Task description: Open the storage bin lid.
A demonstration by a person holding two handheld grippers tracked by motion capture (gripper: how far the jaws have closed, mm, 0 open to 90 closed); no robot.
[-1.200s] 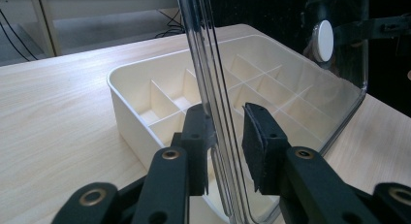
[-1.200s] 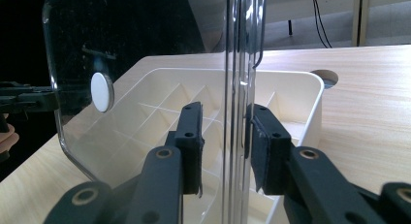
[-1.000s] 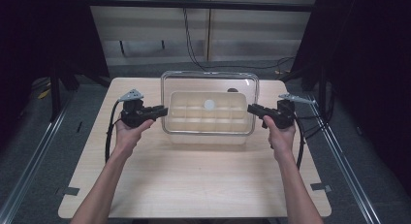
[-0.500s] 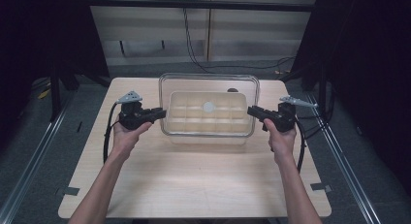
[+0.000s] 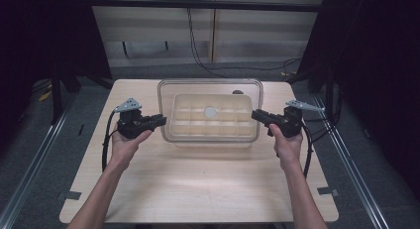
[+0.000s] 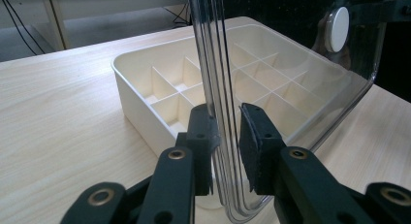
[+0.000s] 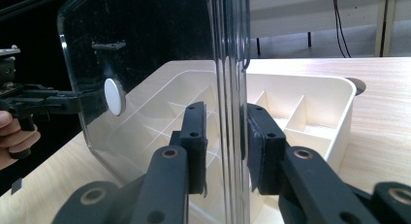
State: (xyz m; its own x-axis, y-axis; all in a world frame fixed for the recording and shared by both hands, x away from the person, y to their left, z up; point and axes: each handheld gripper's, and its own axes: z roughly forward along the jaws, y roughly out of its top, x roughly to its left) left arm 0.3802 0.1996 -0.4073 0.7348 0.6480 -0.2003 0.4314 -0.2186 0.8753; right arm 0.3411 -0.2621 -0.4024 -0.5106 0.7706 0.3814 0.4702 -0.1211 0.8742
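A clear lid point(image 5: 247, 90) with a white round knob point(image 5: 211, 111) hangs just over a cream compartment tray point(image 5: 198, 121) at the table's far middle. My left gripper point(image 5: 161, 121) is shut on the lid's left rim, and my right gripper point(image 5: 256, 115) is shut on its right rim. In the left gripper view the pads of my left gripper point(image 6: 225, 136) flank the lid's rim point(image 6: 213, 64), with the tray point(image 6: 145, 88) behind. In the right gripper view my right gripper point(image 7: 225, 141) has just been closing on the lid point(image 7: 160, 40) between its jaws, above the tray point(image 7: 310, 103).
The wooden table point(image 5: 198, 189) is bare in front of the tray. A small dark hole point(image 5: 237, 92) sits in the tabletop behind the tray. Cables point(image 5: 198, 50) run over the floor beyond the far edge. Metal rails point(image 5: 356, 164) run along both sides.
The lid's near edge has drawn back a little toward the far side. Both hands have stayed almost where they were.
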